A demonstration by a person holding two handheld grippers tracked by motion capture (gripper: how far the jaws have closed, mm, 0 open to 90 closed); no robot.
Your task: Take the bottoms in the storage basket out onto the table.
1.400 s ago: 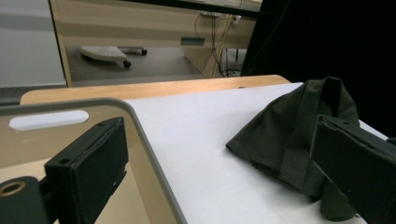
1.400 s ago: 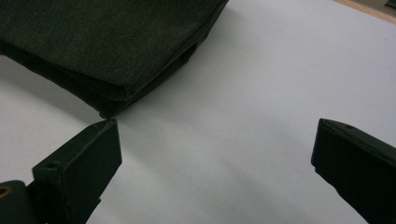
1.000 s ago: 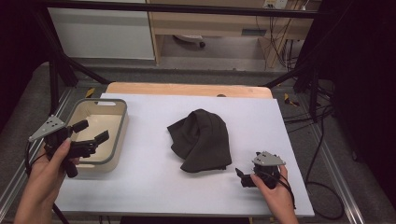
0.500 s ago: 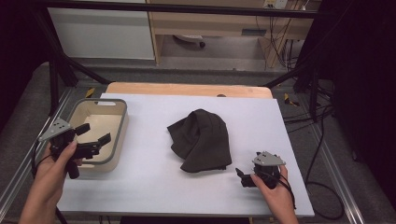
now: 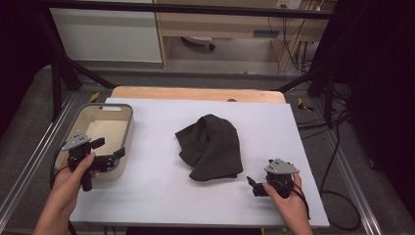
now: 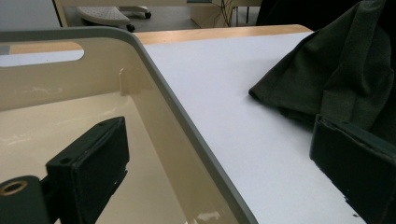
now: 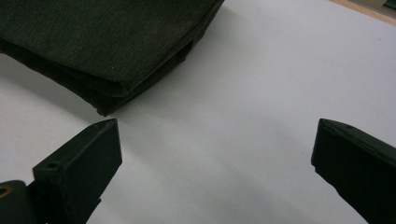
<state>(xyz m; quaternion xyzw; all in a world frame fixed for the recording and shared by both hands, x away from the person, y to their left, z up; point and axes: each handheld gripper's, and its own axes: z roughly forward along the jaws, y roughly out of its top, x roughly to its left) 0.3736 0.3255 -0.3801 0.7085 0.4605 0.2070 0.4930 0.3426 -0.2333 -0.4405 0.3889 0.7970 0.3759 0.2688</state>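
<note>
My right gripper (image 5: 258, 186), jaws wide apart and holding nothing, sits nearer the crumpled dark green cloth (image 5: 211, 146) than my open left gripper (image 5: 110, 151) over the cream plastic tub (image 5: 126, 128).

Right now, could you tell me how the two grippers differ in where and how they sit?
The left gripper hangs over the beige bin's near rim, one jaw inside it; the right gripper sits low by the white table, beside the dark cloth. Both are open and hold nothing.
</note>
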